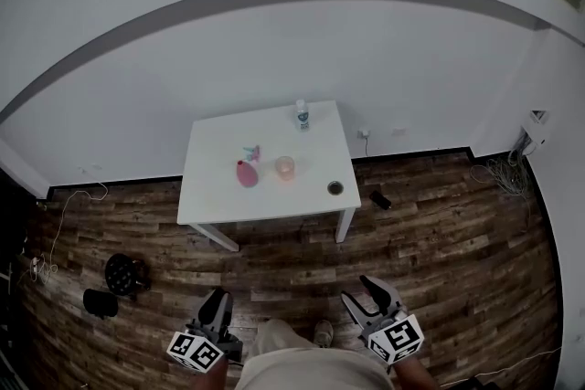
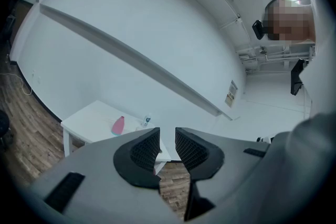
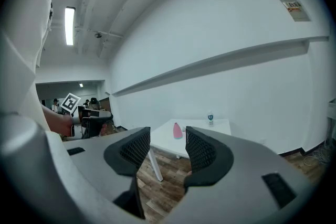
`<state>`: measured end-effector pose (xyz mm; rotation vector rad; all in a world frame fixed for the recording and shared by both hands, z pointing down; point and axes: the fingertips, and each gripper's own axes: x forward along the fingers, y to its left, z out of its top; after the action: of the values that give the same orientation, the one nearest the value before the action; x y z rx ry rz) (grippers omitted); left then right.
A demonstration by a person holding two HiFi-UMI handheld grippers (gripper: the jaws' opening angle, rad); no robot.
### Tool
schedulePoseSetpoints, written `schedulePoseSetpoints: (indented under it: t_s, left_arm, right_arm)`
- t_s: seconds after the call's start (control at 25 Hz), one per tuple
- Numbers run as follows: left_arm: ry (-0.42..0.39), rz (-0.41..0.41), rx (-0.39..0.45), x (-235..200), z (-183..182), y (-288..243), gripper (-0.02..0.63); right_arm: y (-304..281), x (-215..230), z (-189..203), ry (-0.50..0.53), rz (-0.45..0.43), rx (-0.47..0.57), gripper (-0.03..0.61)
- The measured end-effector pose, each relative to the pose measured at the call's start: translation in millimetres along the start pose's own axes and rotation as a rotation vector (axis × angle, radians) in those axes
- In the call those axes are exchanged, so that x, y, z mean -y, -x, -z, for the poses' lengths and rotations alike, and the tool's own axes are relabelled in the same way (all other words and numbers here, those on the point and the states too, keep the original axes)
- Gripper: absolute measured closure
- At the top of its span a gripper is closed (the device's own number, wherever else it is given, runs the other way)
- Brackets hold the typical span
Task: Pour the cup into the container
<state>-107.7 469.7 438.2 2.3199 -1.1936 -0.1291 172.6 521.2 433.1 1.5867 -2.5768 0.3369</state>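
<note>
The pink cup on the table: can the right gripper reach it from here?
Probably not yet. The right gripper is over the floor, well short of the table; the cup stands mid-table. Nothing blocks the way.

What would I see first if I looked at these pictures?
A white table stands alone by the wall on the wooden floor, with a pink bottle and a pale cup side by side in its middle. At the bottom of the head view, the left tool and right tool point toward it, both empty and open.
</note>
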Motion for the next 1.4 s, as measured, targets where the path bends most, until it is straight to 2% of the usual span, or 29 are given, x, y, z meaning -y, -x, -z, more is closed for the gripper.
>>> schedulePoseSetpoints:
  t_s: [0.24, 0.64, 0.88, 1.4]
  left_arm:
    - [0.006, -0.029, -0.015, 0.7, 7.2, 0.5, 0.527]
    - [0.026, -0.065, -0.023, -45.9, -14.8, -38.9, 0.527]
    - [0.012, -0.037, -0.027, -76.2, -41.1, -83.9, 0.526]
    - [0.035, 0.031, -0.077, -133.8, -80.9, -177.9, 0.526]
  right_arm:
    - [-10.4, 8.7, 1.3, -0.004, -0.018, -0.011, 0.383]
    - [-72.2, 31.8, -8.3, 0.017, 0.007, -0.021, 0.384]
    - [-124.2, 48.6, -23.8, 0.036, 0.023, -0.023, 0.383]
    - [-232.6, 82.3, -53.3, 0.081, 0.057, -0.051, 0.385]
